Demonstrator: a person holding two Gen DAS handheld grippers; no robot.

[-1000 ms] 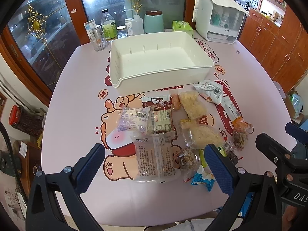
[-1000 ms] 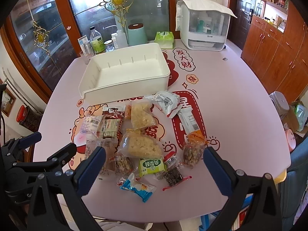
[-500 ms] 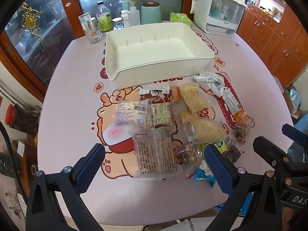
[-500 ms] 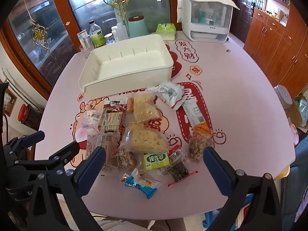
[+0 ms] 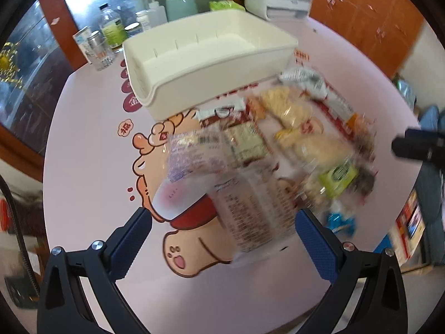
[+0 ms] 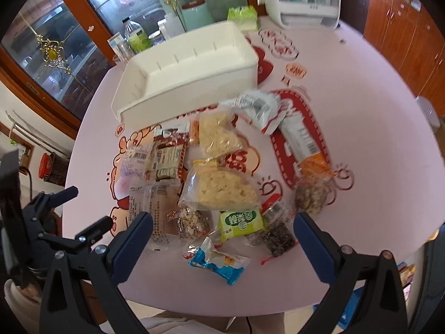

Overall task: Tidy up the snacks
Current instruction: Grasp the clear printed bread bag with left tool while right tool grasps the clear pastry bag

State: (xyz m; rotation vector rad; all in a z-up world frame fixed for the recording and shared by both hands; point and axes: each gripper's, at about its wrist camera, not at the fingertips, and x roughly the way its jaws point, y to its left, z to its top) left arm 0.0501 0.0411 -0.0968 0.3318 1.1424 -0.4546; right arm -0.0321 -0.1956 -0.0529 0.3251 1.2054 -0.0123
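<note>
Below, the left gripper [image 5: 222, 239] is held wide and empty over a clear printed packet [image 5: 250, 214], blurred in its view. Likewise the right gripper [image 6: 222, 239] is spread wide, empty, above a blue wrapper [image 6: 219, 263] and green pack [image 6: 240, 222]. Beyond, crinkled snacks [image 6: 222, 186] are heaped on the pink bench [image 6: 375, 144] before an empty white bin [image 6: 192, 83].
</note>
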